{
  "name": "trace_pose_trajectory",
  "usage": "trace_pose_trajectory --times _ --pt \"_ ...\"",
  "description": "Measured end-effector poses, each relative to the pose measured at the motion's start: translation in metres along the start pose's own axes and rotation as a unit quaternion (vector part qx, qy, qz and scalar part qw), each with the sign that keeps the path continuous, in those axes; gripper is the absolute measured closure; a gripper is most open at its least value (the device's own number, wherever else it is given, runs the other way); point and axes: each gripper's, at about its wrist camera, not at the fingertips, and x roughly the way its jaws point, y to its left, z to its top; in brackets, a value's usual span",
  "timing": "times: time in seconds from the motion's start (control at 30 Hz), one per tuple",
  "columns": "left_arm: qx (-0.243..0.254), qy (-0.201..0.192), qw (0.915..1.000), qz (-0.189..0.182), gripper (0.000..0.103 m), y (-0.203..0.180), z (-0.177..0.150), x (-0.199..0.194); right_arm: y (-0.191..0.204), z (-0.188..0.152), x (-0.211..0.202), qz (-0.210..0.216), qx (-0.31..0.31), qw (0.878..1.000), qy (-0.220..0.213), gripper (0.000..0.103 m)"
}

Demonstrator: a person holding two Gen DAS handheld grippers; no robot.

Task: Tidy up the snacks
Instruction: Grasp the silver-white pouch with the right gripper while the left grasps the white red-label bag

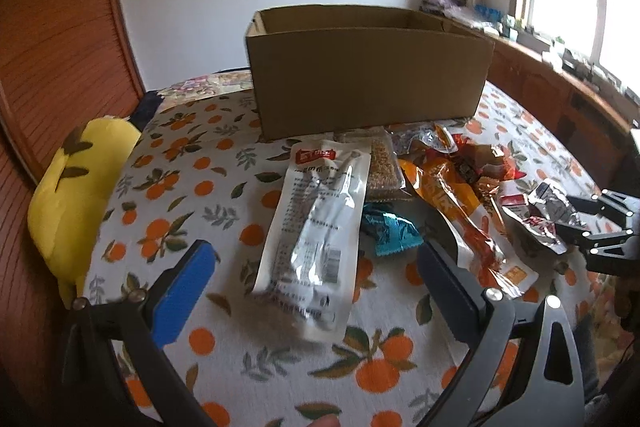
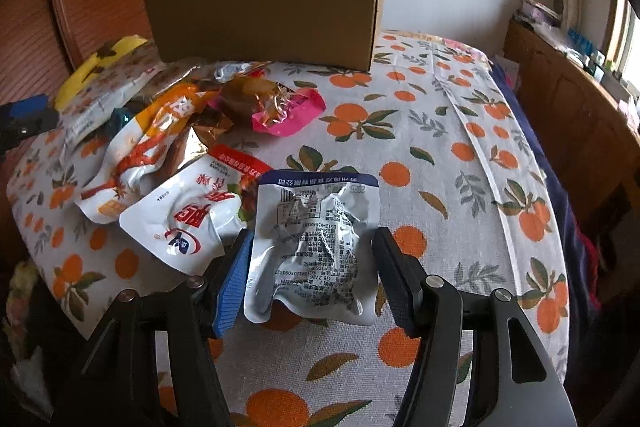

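An open cardboard box (image 1: 360,83) (image 2: 264,15) stands at the far side of the orange-print cloth. A heap of snack packets (image 1: 452,179) (image 2: 168,147) lies in front of it. My left gripper (image 1: 314,255) is open, and a long white-and-silver packet (image 1: 316,235) lies flat between its fingers, untouched. My right gripper (image 2: 314,247) has its pads against both side edges of a crumpled silver packet with a blue top strip (image 2: 316,243), which rests on the cloth. The right gripper (image 1: 592,227) also shows at the right edge of the left wrist view.
A yellow plush toy (image 1: 76,195) sits at the cloth's left edge, against a wooden wardrobe (image 1: 60,39). A pink packet (image 2: 288,111) lies apart from the heap. A wooden cabinet (image 2: 572,107) runs along the window side. Bare cloth (image 2: 440,147) stretches right of the packets.
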Motion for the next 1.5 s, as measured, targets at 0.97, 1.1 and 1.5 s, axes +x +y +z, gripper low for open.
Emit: trace_pose_trajectory --times 0.97,1.1,1.5 --pt "0.008 0.094 0.9934 -0.066 0.001 0.017 0.036 0.080 -0.005 0.003 0.007 -0.015 0.005 1.000 -0.013 0.022" --pt "-0.022 0.112 0.9883 -0.101 0.004 0.027 0.040 0.090 -0.005 0.003 0.008 -0.013 0.005 1.000 -0.013 0.021" --pt "-0.016 0.122 0.9865 -0.108 0.038 0.032 0.024 0.081 -0.004 0.002 0.007 -0.013 0.005 1.000 -0.014 0.021"
